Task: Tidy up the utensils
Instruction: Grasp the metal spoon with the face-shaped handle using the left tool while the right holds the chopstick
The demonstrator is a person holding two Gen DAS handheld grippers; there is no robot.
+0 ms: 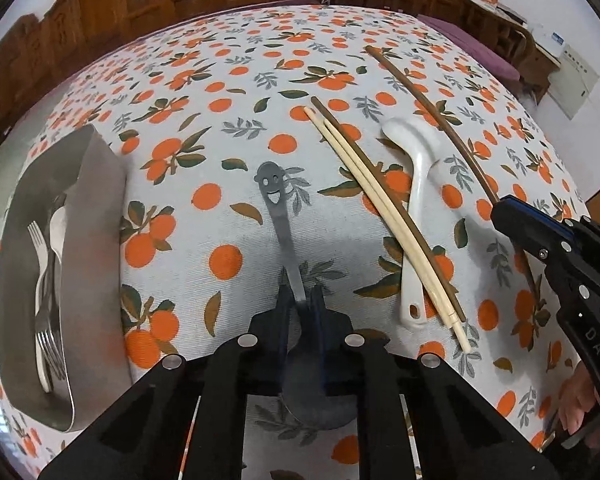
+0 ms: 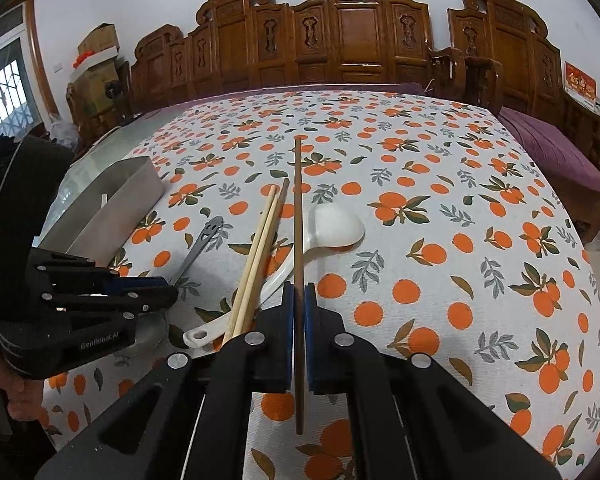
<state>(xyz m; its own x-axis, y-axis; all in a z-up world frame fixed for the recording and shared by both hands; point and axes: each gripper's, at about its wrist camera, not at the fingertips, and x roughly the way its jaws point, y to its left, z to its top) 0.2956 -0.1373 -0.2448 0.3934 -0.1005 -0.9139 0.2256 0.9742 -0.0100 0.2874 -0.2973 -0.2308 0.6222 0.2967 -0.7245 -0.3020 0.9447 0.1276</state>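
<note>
My left gripper is shut on the handle of a grey metal spoon with a smiley face; its bowl lies under the gripper. My right gripper is shut on a dark brown chopstick, which also shows in the left wrist view. On the orange-print tablecloth lie a white ceramic spoon, two pale chopsticks and another brown chopstick across it. A metal tray at the left holds forks.
The right gripper's body shows at the right of the left wrist view; the left gripper's body shows at the left of the right wrist view. Carved wooden benches with a purple cushion stand behind the table.
</note>
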